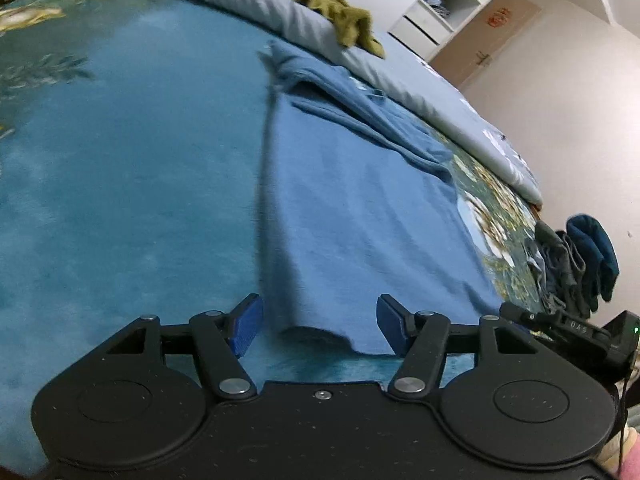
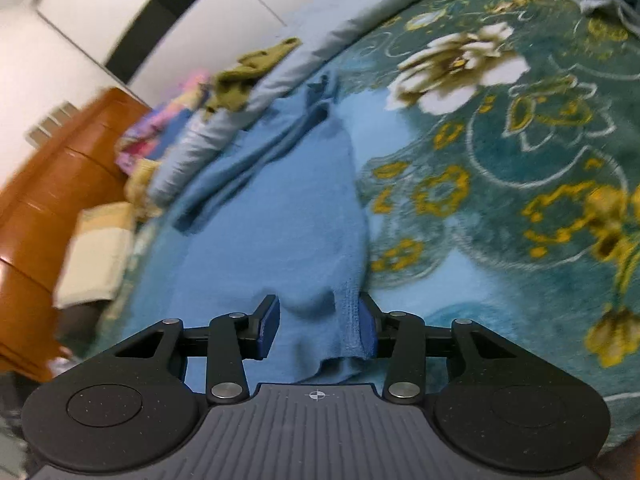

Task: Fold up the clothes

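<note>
A soft, fuzzy blue knitted garment is laid lengthwise on a teal floral blanket. A narrow part is folded across its far end, and its near hem is seen slightly rumpled

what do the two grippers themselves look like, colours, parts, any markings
Both are matte black plastic with two round discs at the base, silver pivot screws on angled linkage arms, and ribbed blue finger pads. The left gripper has a plain speckled black body. The right gripper has a grey ridged centre plate with a small crosshair mark.
</note>
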`<state>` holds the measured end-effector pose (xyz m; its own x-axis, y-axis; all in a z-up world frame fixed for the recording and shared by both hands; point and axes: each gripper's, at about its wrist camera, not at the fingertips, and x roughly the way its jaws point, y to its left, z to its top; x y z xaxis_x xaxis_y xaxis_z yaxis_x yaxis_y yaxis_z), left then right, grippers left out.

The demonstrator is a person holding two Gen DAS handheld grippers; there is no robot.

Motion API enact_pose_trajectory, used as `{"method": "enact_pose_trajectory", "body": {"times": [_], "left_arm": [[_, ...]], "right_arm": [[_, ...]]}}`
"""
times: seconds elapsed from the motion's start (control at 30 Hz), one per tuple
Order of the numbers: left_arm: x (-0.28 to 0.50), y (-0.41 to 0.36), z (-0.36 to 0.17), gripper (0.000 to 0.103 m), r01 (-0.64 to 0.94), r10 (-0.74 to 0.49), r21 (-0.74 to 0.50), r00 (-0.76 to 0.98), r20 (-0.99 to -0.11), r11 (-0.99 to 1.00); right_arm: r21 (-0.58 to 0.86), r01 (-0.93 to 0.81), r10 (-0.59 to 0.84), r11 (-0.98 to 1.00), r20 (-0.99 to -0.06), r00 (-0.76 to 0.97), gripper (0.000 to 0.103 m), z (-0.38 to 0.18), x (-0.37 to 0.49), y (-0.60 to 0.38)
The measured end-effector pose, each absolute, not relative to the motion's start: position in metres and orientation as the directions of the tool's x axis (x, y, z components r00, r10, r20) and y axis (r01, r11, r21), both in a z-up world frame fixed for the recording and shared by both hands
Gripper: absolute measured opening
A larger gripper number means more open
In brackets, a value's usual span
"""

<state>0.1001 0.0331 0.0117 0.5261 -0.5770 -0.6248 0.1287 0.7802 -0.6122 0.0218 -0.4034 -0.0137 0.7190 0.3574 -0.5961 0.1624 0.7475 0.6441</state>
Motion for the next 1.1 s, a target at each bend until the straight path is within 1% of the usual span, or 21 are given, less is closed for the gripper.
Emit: {"method": "enact_pose_trajectory", "body": {"times": [0.1,0.13,0.17,0.2,0.23,0.27,0.3,0.33,0.37,0.4,0.47,0.6,0.83,1.0,1.07,1.1], "left_arm": [[0.104,0.028,0.006,0.059,0.1,-0.597,-0.656,0.532,-0.6,0.748],[0.105,0.026,0.004,0.059,0.09,-0.604,-0.671,0.535,-0.591,0.736],[0.107,0.024,0.002,0.058,0.08,-0.61,-0.684,0.537,-0.583,0.725],[0.108,0.022,0.0,0.057,0.071,-0.616,-0.698,0.54,-0.574,0.712],[0.108,0.026,-0.005,0.057,0.019,-0.616,-0.734,0.558,-0.555,0.679],[0.108,0.026,-0.006,0.053,-0.008,-0.605,-0.741,0.571,-0.555,0.671],[0.108,0.027,-0.007,0.047,-0.031,-0.592,-0.743,0.583,-0.557,0.668],[0.108,0.027,-0.008,0.025,-0.054,-0.579,-0.745,0.593,-0.56,0.665],[0.107,0.025,-0.006,0.0,-0.061,-0.545,-0.709,0.595,-0.591,0.703],[0.106,0.021,-0.005,0.001,-0.064,-0.506,-0.664,0.595,-0.625,0.745],[0.099,0.024,-0.003,0.0,-0.073,-0.503,-0.677,0.611,-0.611,0.733],[0.083,0.029,0.006,0.0,-0.039,-0.52,-0.682,0.616,-0.592,0.73],[0.055,0.04,0.02,0.0,0.027,-0.566,-0.687,0.591,-0.575,0.726],[0.056,0.041,0.026,0.0,0.076,-0.583,-0.697,0.616,-0.53,0.713],[0.059,0.04,0.031,0.001,0.103,-0.59,-0.694,0.624,-0.513,0.712],[0.06,0.039,0.034,0.001,0.12,-0.595,-0.694,0.629,-0.5,0.71]], "right_arm": [[0.671,0.172,0.37,0.721,-0.583,0.724,0.034,-0.02,0.022,-0.408],[0.682,0.178,0.372,0.71,-0.577,0.727,0.03,-0.021,0.022,-0.41],[0.693,0.187,0.372,0.697,-0.571,0.731,0.023,-0.023,0.022,-0.411],[0.696,0.194,0.368,0.691,-0.57,0.735,0.018,-0.025,0.021,-0.412],[0.694,0.205,0.358,0.691,-0.574,0.737,0.011,-0.025,0.021,-0.412],[0.691,0.216,0.348,0.69,-0.578,0.738,0.007,-0.026,0.02,-0.412],[0.688,0.227,0.338,0.689,-0.583,0.739,0.006,-0.027,0.02,-0.412],[0.685,0.238,0.328,0.688,-0.586,0.741,0.006,-0.028,0.02,-0.412],[0.688,0.243,0.324,0.684,-0.584,0.744,0.005,-0.029,0.018,-0.412],[0.681,0.247,0.315,0.689,-0.589,0.744,0.005,-0.028,0.017,-0.412],[0.67,0.25,0.3,0.699,-0.592,0.748,0.005,-0.027,0.014,-0.41],[0.669,0.244,0.294,0.702,-0.584,0.756,0.004,-0.023,0.002,-0.409],[0.701,0.237,0.327,0.672,-0.568,0.755,0.004,-0.02,-0.032,-0.415],[0.736,0.196,0.362,0.648,-0.524,0.771,0.004,-0.016,-0.03,-0.419],[0.757,0.155,0.38,0.634,-0.48,0.791,0.004,-0.01,-0.026,-0.422],[0.752,0.151,0.374,0.641,-0.478,0.795,0.004,-0.005,-0.022,-0.423]]}}
